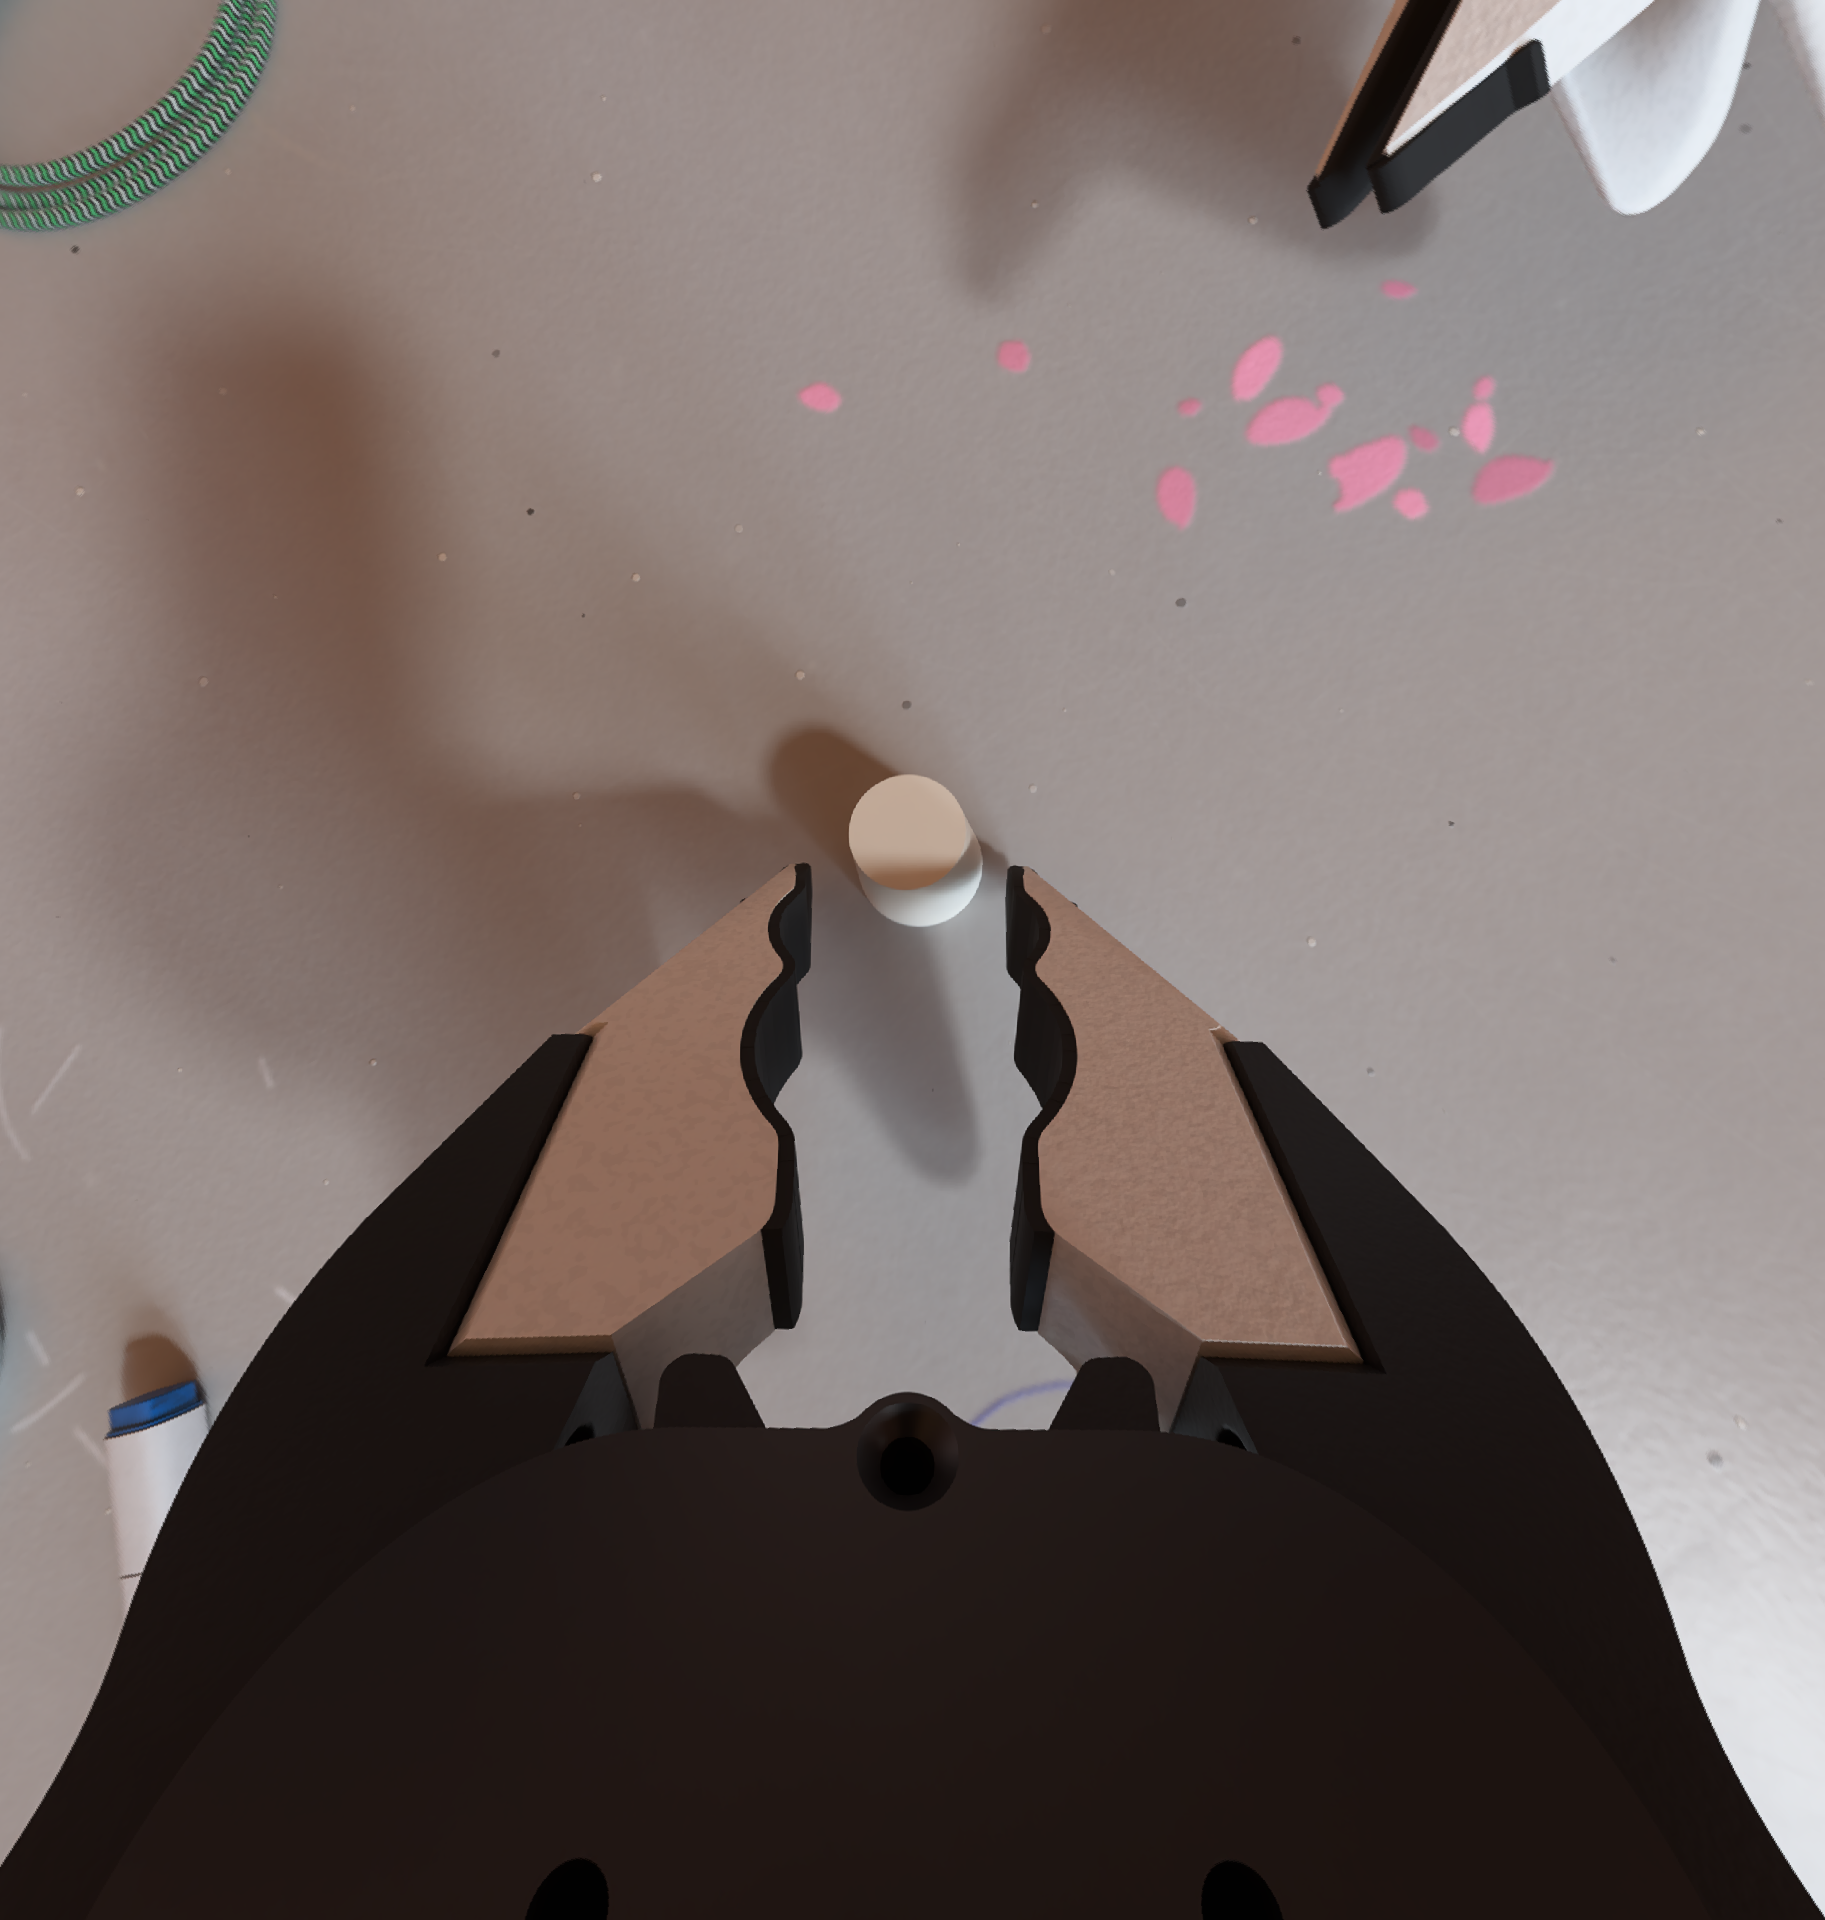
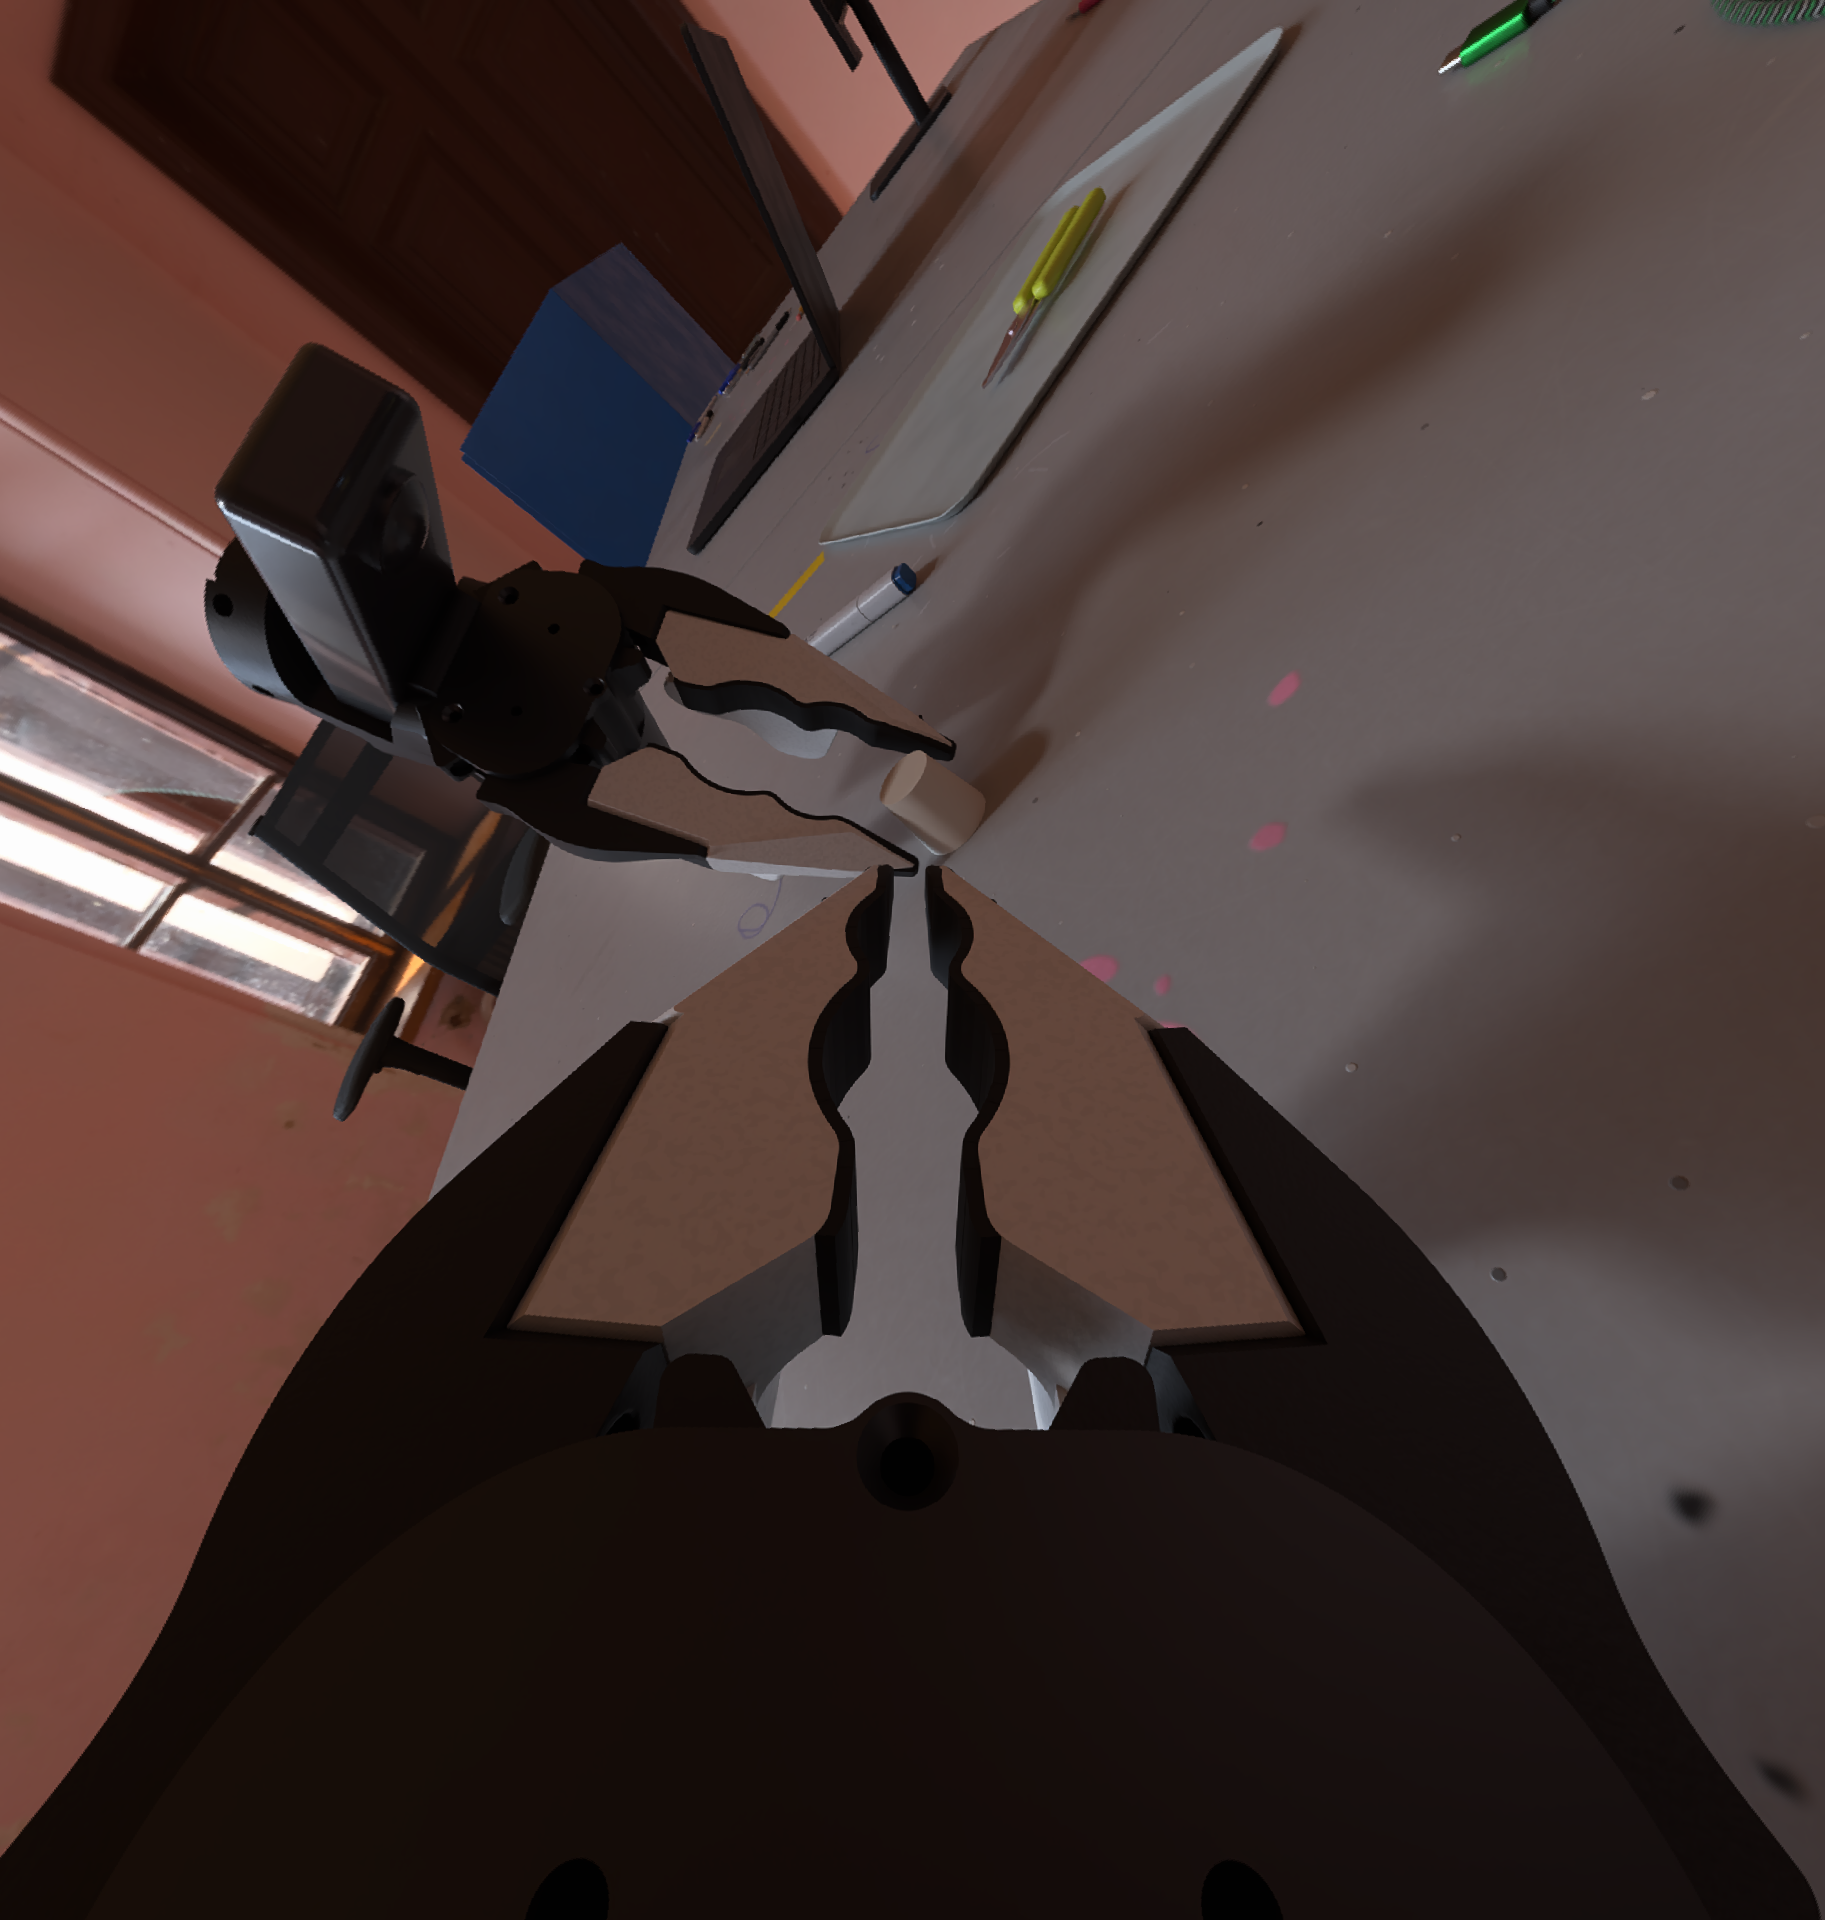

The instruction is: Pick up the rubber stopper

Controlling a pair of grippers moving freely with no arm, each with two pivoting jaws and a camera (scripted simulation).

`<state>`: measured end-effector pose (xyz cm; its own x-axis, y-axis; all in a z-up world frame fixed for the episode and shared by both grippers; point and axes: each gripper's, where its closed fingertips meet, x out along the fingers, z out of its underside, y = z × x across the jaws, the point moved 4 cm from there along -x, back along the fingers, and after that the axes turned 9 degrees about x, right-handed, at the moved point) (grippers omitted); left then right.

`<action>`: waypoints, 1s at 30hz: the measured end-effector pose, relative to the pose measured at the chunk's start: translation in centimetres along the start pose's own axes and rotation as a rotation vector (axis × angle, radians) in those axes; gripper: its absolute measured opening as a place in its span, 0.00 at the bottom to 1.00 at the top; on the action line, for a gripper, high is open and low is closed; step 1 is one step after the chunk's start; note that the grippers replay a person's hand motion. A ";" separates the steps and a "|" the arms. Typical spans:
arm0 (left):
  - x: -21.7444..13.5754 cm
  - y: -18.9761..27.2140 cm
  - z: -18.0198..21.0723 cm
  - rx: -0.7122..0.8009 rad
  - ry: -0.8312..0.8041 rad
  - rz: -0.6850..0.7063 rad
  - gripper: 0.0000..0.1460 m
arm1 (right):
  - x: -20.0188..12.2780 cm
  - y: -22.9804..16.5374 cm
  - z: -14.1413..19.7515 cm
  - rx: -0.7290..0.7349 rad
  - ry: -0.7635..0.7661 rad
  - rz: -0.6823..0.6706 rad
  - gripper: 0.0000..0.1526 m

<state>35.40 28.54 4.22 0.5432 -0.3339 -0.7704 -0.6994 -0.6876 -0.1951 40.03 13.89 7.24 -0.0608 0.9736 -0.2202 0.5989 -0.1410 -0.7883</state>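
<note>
Grey speckled tabletop (image 1: 575, 468) dotted with pink flecks, pink walls and a window beyond; rubber stopper (image 1: 913, 847) standing upright on it, just past the tips of the left gripper (image 1: 908, 883), jaws spread, not yet touching. Grasp and lift both left to do; right gripper (image 2: 908, 883) nearly pressed together, holding nothing, hovering near. No legible brand or writing anywhere, marker (image 2: 866, 606) included.

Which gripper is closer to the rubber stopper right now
Left. The left gripper is open with its fingertips on either side of the rubber stopper, not gripping yet. The right gripper is off to the side, nearly shut.
</note>
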 end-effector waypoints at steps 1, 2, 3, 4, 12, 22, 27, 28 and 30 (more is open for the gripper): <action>0.2 0.0 0.0 -0.002 0.007 -0.013 0.25 | 0.0 0.0 0.0 -0.003 -0.001 0.004 0.04; 0.3 0.0 0.0 0.003 0.011 -0.033 0.24 | 0.0 0.0 0.1 -0.004 -0.002 0.007 0.04; 0.3 0.0 -0.1 0.007 0.016 -0.056 0.23 | 0.0 0.1 0.1 -0.005 -0.004 0.008 0.04; 0.4 0.0 -0.1 0.008 0.022 -0.073 0.22 | 0.0 0.1 0.1 -0.005 -0.006 0.009 0.04; 0.7 0.0 -0.6 0.004 0.058 -0.094 0.17 | -0.4 0.4 -0.1 -0.012 0.006 0.024 0.04; -0.2 -0.3 -2.2 -0.100 0.186 -0.039 0.17 | -0.9 0.7 -0.8 0.012 0.057 0.023 0.04; -0.7 -0.5 -2.8 -0.116 0.216 -0.028 0.17 | -0.6 0.9 -0.8 -0.019 0.043 0.054 0.04; -0.9 -0.5 -3.0 -0.128 0.230 -0.022 0.17 | -0.7 0.9 -0.8 -0.024 0.047 0.056 0.04; -1.3 -0.8 -3.4 -0.131 0.247 -0.026 0.17 | -0.8 0.9 -0.9 -0.022 0.056 0.058 0.04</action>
<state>36.79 27.30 7.44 0.6681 -0.4516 -0.5914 -0.6266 -0.7701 -0.1198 41.35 13.18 7.20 0.0194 0.9725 -0.2321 0.6173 -0.1943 -0.7624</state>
